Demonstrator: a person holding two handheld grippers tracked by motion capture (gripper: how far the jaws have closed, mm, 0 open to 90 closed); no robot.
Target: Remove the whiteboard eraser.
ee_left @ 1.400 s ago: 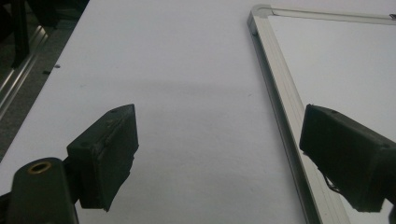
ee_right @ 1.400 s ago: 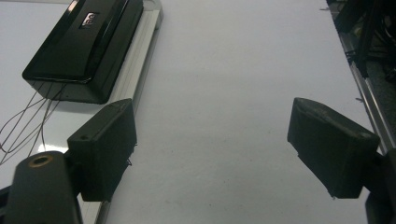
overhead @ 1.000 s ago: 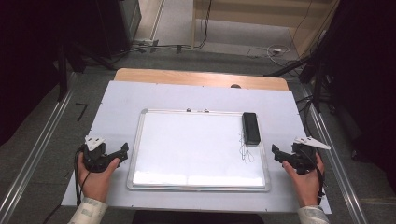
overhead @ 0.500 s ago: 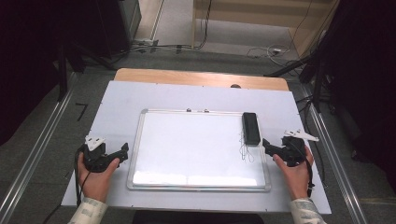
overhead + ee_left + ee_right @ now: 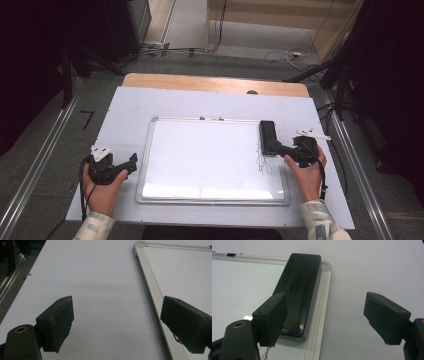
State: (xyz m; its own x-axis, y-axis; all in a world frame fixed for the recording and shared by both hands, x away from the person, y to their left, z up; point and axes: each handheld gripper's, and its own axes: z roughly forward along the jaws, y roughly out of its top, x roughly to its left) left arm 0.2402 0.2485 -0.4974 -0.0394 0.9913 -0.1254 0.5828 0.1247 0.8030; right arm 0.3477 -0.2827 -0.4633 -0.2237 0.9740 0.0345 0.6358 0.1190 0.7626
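Note:
A white whiteboard (image 5: 210,160) with a silver frame lies on the white table top. A black eraser (image 5: 267,136) rests along its far right edge, with thin pen scribbles (image 5: 262,162) just below it. My right gripper (image 5: 282,149) sits at the eraser's near end, pointing at it. In the right gripper view, the eraser (image 5: 302,282) lies ahead, its near end behind the left jaw. My right gripper (image 5: 325,315) is open; its jaws have just been closing a little, with nothing between the pads. My left gripper (image 5: 131,162) rests open beside the whiteboard's left frame (image 5: 147,285), with bare table between its jaws (image 5: 117,320).
The white table top (image 5: 200,102) extends on all sides of the whiteboard, with a wooden strip (image 5: 215,82) along its far edge. Metal rails (image 5: 40,165) run down both sides of the table. Cables (image 5: 280,55) and dark stands are on the floor beyond.
The right gripper has moved left and slightly away from the person, from the table's right side to the eraser's near end. The left gripper has stayed where it was.

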